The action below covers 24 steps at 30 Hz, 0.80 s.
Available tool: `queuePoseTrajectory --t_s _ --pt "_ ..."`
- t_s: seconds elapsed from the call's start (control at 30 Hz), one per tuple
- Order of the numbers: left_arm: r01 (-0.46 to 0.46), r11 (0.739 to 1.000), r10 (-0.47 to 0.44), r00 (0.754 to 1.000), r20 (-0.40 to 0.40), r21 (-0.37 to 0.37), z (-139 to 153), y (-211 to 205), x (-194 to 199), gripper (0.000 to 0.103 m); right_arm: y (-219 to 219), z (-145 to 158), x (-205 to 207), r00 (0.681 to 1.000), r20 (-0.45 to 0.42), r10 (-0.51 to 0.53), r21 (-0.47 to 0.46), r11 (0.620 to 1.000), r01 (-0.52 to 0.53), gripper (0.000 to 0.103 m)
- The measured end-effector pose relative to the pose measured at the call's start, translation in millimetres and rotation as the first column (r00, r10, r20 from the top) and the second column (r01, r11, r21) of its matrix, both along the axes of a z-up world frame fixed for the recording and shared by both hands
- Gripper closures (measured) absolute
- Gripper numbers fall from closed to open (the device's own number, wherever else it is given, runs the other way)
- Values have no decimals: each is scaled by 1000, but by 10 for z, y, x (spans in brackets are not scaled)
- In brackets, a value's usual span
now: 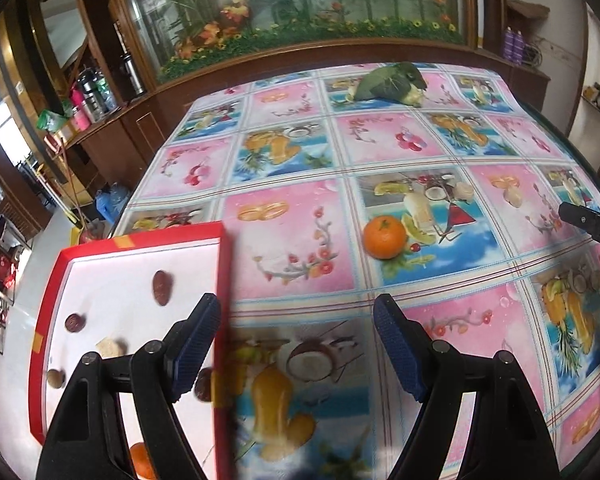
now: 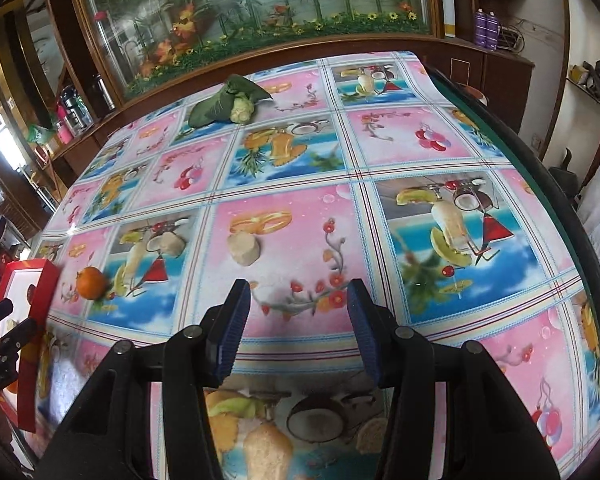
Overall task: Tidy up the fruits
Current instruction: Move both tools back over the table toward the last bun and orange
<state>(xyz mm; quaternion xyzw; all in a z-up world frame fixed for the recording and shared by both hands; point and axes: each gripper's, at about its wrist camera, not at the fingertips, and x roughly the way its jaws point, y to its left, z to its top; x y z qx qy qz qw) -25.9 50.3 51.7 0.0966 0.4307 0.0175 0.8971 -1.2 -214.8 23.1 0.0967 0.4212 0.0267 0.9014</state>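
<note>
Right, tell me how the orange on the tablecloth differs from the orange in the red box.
The orange on the tablecloth sits in full view out on the table; the orange in the red box is mostly hidden behind the left gripper. The first lies loose among the printed fruit pictures; the second is already inside the box with the dried fruits. Both look similarly bright orange.

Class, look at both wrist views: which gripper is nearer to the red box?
Left. The left gripper hangs right over the red box, straddling its right wall. The right gripper is off to the box's right, above bare tablecloth.
</note>
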Motion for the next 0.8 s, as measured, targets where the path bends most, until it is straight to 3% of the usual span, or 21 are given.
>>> queuePoseTrajectory --t_s 0.37,0.8 --pt "7 1000 -8 999 -50 -20 -148 -6 205 25 408 13 214 995 4 98 -23 995 -97 51" --pt "-3 999 0 998 -59 -48 -184 104 310 25 443 -122 315 995 -30 91 -76 993 -94 51"
